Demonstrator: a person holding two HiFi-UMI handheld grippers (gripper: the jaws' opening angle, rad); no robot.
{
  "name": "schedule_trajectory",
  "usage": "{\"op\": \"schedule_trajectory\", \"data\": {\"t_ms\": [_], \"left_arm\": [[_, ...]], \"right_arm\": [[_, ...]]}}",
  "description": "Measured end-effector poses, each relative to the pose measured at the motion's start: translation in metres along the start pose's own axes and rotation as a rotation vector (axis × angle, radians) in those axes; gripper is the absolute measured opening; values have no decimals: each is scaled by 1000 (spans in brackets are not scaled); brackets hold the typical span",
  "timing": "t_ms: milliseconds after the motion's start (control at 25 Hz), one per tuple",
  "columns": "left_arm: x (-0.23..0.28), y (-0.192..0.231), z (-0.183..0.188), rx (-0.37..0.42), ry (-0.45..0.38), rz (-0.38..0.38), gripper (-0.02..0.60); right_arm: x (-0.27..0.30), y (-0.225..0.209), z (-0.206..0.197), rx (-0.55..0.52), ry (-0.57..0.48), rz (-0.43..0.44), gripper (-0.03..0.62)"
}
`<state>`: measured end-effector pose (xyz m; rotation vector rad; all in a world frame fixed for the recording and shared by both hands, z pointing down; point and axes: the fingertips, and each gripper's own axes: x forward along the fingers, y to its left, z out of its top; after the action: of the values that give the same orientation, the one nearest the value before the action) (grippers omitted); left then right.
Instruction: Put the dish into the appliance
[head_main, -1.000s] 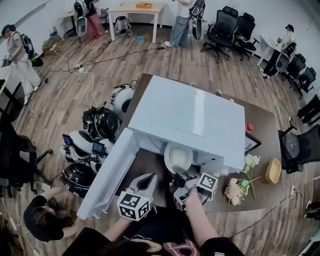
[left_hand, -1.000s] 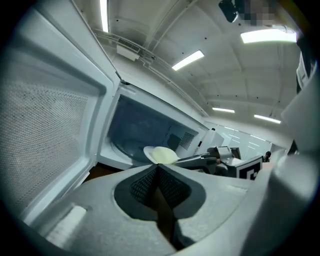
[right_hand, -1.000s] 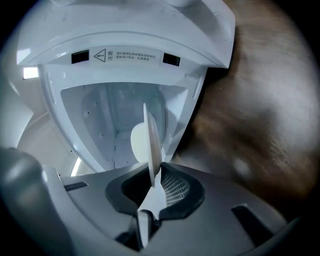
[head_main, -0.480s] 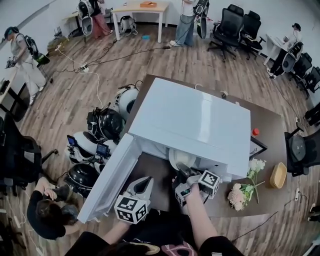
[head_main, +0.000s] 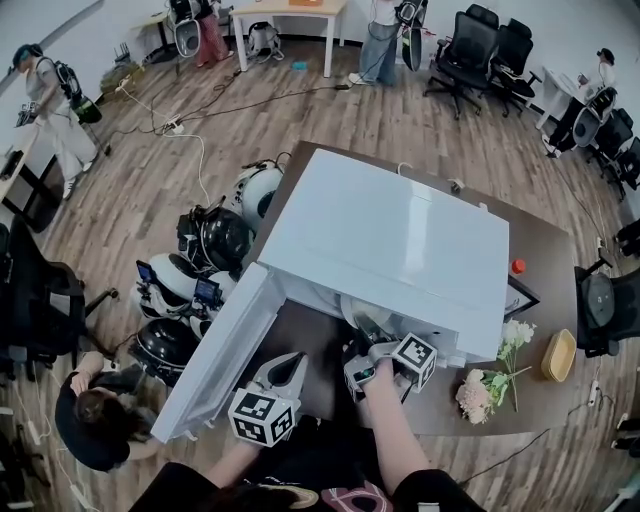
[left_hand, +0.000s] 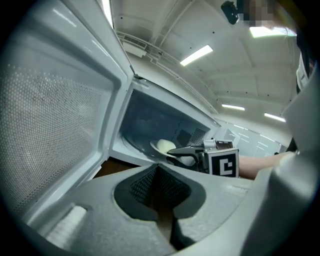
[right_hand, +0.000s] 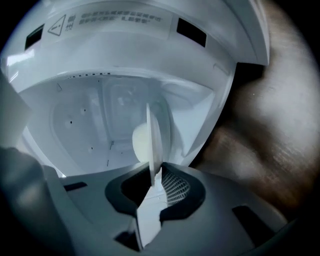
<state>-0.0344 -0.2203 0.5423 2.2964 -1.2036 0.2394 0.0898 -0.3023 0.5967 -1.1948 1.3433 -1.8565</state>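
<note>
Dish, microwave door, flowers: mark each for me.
dish (right_hand: 155, 132), right gripper view, its rim seen edge-on
microwave door (head_main: 222, 352), head view, middle of the open panel
flowers (head_main: 474, 386), head view, the pale bloom

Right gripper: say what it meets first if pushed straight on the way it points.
The right gripper, shut on the white round plate, points into the open white microwave oven. Its rear wall would probably come first, though depth is unclear.
</note>
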Motion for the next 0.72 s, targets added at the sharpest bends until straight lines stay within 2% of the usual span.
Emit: {"op": "schedule_trajectory", "data": {"t_ms": [400,560,720], "left_arm": [[-1,0,-4,0,12,12,9],[0,1,-4,2,11,12,9],[1,0,-1,1,5,0,9]], "right_arm": [[16,14,16,-47,-172,43,71],[19,17,21,-79,-204,46,78],[22,22,24,-165,-212,33,108]]}}
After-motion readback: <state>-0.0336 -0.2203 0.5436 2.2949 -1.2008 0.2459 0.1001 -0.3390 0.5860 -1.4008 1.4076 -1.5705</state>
